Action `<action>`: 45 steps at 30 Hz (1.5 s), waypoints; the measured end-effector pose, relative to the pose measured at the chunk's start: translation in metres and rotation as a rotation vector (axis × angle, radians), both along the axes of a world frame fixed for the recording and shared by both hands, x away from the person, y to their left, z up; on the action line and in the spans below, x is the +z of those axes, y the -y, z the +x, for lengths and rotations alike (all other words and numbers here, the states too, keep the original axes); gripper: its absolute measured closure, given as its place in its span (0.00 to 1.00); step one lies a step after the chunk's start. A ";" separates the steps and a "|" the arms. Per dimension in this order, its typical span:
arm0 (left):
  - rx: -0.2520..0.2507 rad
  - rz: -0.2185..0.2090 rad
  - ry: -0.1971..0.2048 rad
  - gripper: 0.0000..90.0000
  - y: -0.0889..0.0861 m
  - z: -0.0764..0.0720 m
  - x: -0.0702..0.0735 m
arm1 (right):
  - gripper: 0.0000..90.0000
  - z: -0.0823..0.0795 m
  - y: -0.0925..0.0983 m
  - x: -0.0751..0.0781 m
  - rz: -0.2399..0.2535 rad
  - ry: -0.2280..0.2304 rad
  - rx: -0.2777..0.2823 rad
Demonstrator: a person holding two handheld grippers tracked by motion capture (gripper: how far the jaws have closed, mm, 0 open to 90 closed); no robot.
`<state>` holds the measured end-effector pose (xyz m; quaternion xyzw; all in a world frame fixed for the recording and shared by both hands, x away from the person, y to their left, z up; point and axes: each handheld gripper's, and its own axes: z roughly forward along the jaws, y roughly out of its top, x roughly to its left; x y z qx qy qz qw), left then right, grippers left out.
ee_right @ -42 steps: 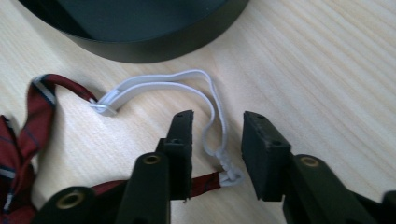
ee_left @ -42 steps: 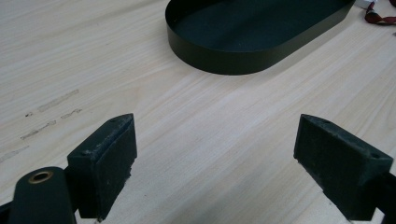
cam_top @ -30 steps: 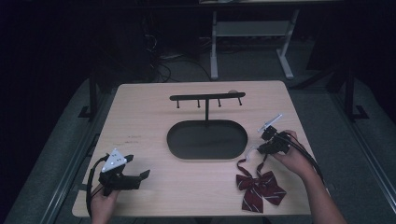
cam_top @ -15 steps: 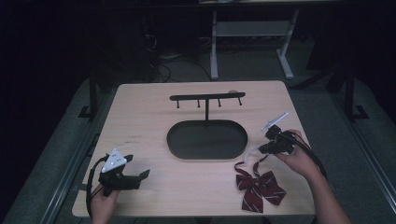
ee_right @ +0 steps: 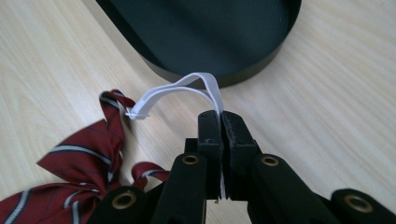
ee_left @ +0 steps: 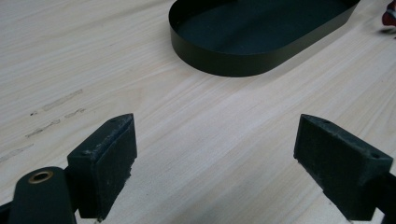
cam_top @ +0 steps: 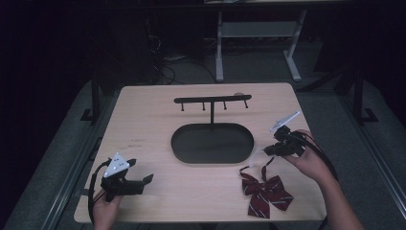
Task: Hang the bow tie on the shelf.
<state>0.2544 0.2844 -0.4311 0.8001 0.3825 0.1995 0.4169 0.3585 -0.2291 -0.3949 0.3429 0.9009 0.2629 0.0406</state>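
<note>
Near the right edge of the table (cam_top: 143, 120), as seen in the high view, the right gripper (cam_top: 266, 151) is held just above the surface with its jaws closed on the white elastic strap (cam_top: 261, 149) of the bow tie (cam_top: 265, 190); the jaws have just finished closing, with the strap between them. The bow tie, dark red with pale stripes, lies flat close to the front edge, right of centre. At the front left corner the left gripper (cam_top: 146, 180) rests low over the wood, jaws apart with nothing between them. A black oval tray (cam_top: 212, 158) sits at the table centre, and a black hook stand (cam_top: 212, 100) rises from its far rim. Seen from the left gripper view, both pads (ee_left: 107, 154) stand wide apart above bare wood, with the oval tray (ee_left: 219, 58) ahead of them. Seen from the right gripper view, the two jaws press together on the elastic strap (ee_right: 187, 86), which loops from the jaw tips to the knot of the bow tie (ee_right: 88, 154); the tie fabric rests on the table beside the tray wall (ee_right: 196, 74)
</note>
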 end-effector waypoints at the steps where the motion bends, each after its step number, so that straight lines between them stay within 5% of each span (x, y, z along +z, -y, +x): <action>1: 0.000 -0.002 0.000 0.15 0.000 0.000 0.000 | 0.97 0.000 0.000 0.002 0.005 0.003 0.005; 15: -0.002 0.001 0.000 0.15 -0.001 0.000 0.000 | 0.97 -0.008 -0.006 0.034 0.038 0.053 0.031; 45: -0.001 -0.008 0.000 0.15 -0.001 0.000 0.000 | 0.97 -0.015 -0.026 0.076 0.013 0.143 0.084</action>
